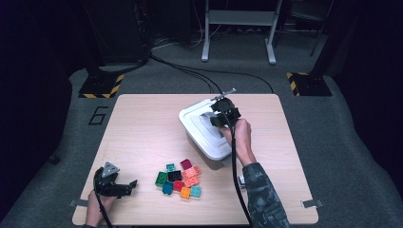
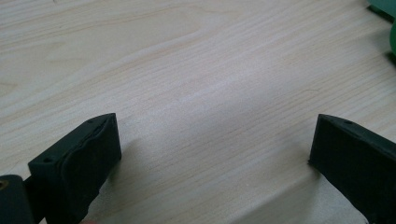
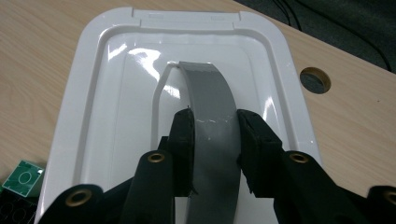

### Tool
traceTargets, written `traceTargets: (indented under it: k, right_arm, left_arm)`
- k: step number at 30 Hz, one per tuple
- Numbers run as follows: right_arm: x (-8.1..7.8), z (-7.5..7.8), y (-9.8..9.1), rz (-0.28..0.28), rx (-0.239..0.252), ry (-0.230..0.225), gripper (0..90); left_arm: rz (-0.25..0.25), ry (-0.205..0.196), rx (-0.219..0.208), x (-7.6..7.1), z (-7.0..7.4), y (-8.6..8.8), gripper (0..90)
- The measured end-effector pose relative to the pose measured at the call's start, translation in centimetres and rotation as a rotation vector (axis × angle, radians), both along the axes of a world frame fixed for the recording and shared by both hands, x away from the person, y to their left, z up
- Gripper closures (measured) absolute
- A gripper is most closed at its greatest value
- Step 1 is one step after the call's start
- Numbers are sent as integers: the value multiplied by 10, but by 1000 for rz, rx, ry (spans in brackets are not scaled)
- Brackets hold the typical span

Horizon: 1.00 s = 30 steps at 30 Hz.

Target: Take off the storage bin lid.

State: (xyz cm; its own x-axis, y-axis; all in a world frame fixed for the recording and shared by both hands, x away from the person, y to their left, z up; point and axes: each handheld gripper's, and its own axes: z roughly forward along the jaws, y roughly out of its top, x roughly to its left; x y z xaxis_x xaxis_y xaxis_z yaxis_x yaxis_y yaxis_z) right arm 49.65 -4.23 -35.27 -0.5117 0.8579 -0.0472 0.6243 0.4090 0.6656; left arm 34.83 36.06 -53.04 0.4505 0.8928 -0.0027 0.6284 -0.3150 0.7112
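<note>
Right gripper view: the right gripper (image 3: 215, 140) is clenched on the grey tape handle (image 3: 212, 100) of the white lid (image 3: 93, 93), whose long axis runs from gripper toward the surface's far edge. Judged step: lid removal; next, lift straight up. The left gripper (image 2: 212, 154) rests released near the front-left corner.

Large dark digit "6" on the grey floor (image 1: 62, 142), left of the table
</note>
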Motion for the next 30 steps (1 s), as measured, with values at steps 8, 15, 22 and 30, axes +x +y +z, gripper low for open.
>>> traceTargets:
  k: [8,15,22,30]
  right_arm:
    - [-3,19,-7,-7,-1,-36,676]
    - [-5,32,-17,-16,-1,-62,676]
    - [-6,42,-34,-51,0,-74,676]
    - [-6,50,-54,-84,-3,-90,676]
  left_arm:
    - [0,-2,0,0,0,0,18]
    - [0,0,0,0,0,0,18]
    - [0,0,-1,0,0,0,18]
    - [-8,4,9,0,0,1,18]
